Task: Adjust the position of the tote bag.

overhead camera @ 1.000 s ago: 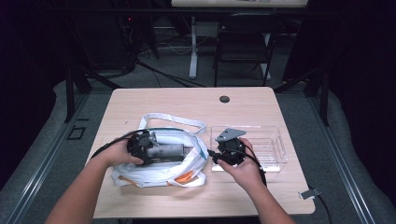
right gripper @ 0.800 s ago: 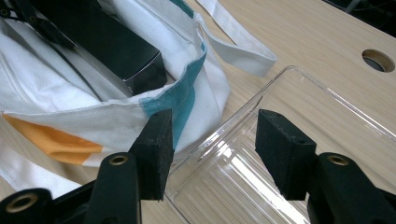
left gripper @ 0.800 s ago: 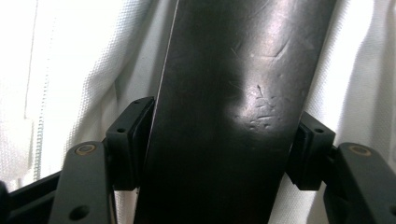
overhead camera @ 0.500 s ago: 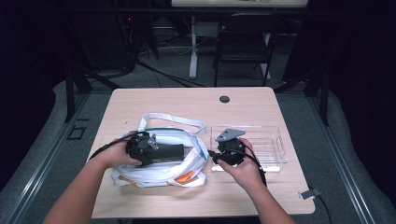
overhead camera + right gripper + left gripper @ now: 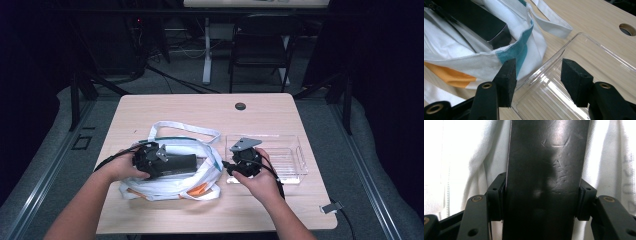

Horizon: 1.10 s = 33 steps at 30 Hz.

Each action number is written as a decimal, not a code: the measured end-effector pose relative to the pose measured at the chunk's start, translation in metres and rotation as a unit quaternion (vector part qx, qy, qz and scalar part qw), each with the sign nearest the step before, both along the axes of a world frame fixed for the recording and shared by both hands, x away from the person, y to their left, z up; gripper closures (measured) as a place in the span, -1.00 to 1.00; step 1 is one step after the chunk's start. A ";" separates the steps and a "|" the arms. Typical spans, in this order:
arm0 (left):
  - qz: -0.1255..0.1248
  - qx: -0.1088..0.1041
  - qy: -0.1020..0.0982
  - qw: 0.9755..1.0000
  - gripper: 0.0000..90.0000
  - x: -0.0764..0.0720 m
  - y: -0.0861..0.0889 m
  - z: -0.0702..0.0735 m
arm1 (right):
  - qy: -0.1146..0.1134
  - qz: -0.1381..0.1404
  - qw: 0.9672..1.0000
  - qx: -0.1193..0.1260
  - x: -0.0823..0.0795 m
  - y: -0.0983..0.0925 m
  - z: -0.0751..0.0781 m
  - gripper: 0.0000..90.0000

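Note:
A white cloth bag [image 5: 172, 184] with teal and orange trim lies at the table's left. A black box [image 5: 182, 162] rests in its open mouth. My left gripper [image 5: 167, 161] reaches in from the left. Its jaws have just been closing, and both pads now sit against the sides of the black box [image 5: 544, 157], so the left gripper [image 5: 541, 195] grips it. My right gripper [image 5: 537, 75] stands open over the near left corner of a clear plastic tray [image 5: 574, 40], beside the bag [image 5: 454, 42], with nothing clamped. From above, the right gripper [image 5: 231, 166] sits at the tray [image 5: 285, 160].
A round hole [image 5: 240, 106] marks the table's far middle. The bag's white straps [image 5: 185, 129] trail toward the far side. A small cable end [image 5: 332, 206] lies at the table's right edge. A chair [image 5: 260, 45] and desk legs stand beyond the table.

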State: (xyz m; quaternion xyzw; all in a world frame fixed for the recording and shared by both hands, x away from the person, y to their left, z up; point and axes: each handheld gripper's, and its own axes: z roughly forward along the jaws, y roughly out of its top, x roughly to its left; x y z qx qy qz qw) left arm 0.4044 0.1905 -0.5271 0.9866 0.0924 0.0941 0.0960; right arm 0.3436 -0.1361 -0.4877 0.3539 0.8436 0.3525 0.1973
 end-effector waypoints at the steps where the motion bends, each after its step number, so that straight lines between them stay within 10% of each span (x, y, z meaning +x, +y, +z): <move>1: -0.001 0.000 0.000 1.000 -0.08 0.000 0.000 0.001 | 0.000 0.000 1.000 0.000 0.000 0.000 0.000 0.03; 33: -0.002 -0.029 -0.010 1.000 -0.05 -0.013 0.012 0.037 | 0.001 0.007 1.000 0.000 0.001 0.004 -0.001 0.02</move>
